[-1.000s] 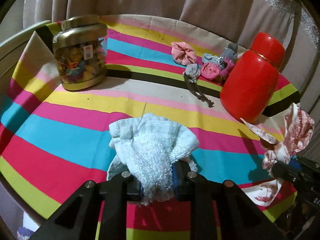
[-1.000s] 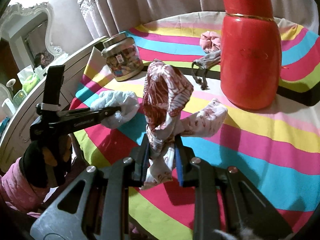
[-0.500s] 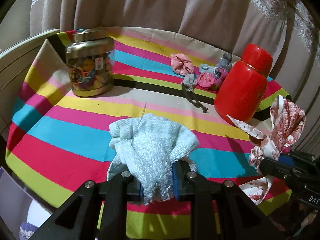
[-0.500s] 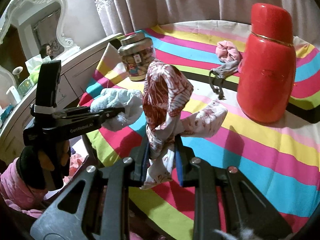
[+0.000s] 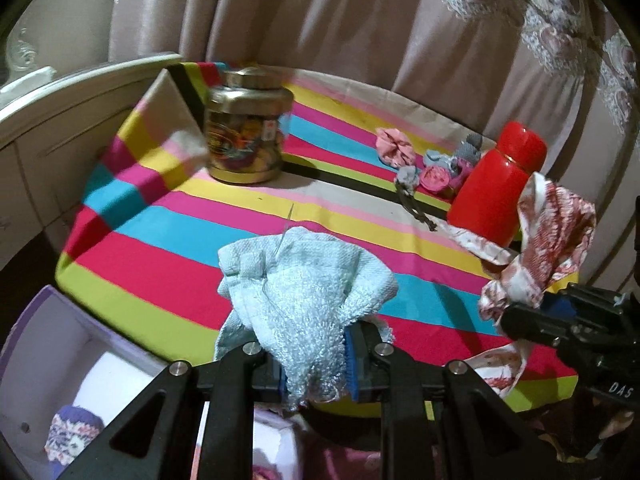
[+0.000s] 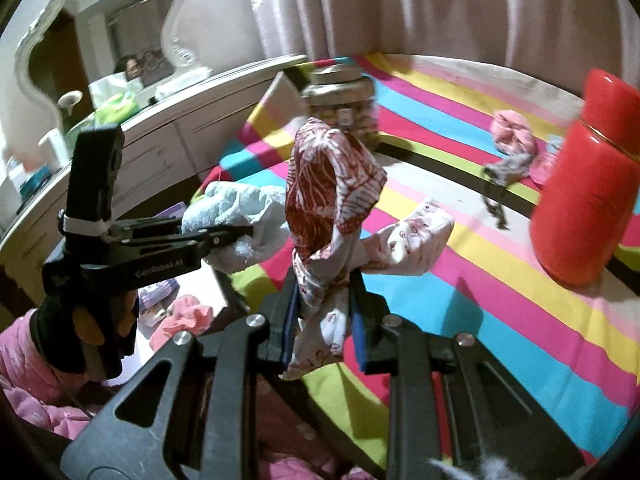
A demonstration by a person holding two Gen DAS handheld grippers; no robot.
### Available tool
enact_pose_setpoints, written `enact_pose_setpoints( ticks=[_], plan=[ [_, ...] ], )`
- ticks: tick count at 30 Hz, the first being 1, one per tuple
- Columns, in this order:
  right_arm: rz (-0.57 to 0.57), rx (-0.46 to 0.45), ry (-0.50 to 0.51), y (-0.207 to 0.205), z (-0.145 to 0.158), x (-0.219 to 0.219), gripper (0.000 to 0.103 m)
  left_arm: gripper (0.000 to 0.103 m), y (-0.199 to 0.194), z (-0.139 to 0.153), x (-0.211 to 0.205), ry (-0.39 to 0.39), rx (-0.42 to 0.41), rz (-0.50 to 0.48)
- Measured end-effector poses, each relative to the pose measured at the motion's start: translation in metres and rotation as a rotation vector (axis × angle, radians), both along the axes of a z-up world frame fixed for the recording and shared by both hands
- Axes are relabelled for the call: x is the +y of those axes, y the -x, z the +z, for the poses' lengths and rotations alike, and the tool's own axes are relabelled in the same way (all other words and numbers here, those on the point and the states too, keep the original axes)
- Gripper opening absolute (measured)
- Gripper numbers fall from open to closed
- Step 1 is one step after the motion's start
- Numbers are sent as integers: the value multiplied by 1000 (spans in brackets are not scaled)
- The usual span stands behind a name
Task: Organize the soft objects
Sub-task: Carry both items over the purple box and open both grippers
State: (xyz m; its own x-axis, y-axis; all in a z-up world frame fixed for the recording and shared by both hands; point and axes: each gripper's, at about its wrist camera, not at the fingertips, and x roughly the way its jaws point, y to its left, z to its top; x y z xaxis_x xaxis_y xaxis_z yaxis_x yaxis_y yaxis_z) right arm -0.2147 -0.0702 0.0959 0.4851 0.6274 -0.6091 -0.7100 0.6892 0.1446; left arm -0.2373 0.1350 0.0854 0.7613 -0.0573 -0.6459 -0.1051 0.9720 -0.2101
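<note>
My left gripper (image 5: pixel 314 364) is shut on a pale blue towel (image 5: pixel 304 292), held up over the near edge of the striped table (image 5: pixel 168 240). The same towel (image 6: pixel 236 208) and left gripper (image 6: pixel 224 236) show at the left in the right wrist view. My right gripper (image 6: pixel 322 320) is shut on a red and white patterned cloth (image 6: pixel 332 192), whose pink printed tail (image 6: pixel 408 236) hangs over the table. That cloth (image 5: pixel 548 248) and right gripper (image 5: pixel 520 316) appear at the right of the left wrist view. A white box (image 5: pixel 72 360) with a purple rim lies below the table's edge.
A gold-lidded jar (image 5: pixel 244 136) stands at the table's back left, a red flask (image 5: pixel 496 188) at the right. Small soft things, a pink scrunchie (image 5: pixel 394 152) and a grey pouch (image 5: pixel 408 178) among them, lie behind the flask. A white dresser (image 6: pixel 168 136) with a mirror stands left.
Both grippers have drawn back and risen from the table with their cloths still gripped. The table looks farther off, and the white box has come into view below its near edge.
</note>
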Motion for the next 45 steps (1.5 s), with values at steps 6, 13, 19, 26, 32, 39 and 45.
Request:
enact_pose_setpoints(
  ticks=[6,13,19,26,32,39,45],
  plan=[
    [92,-35,28,15,5,26,28,22,28,9,25,10,-33,67],
    [224,-80,54,33,14,67,28,22,70,8,68,-1,-24,204],
    [387,-91,72,58,14,112,28,22,105,3,102,-18,-1,336],
    [630,-131,95,102,8,162,30,29,126,-1,130,-22,9,434],
    [695,-36,88,98,-7,177,68,69,133,-7,150,-101,76,564],
    [497,82,-50,40,-1,127,73,73,126,-3,150,-56,47,568],
    [310,106,-54,9,-15,73,73,77,55,-1,89,57,30,268]
  ],
)
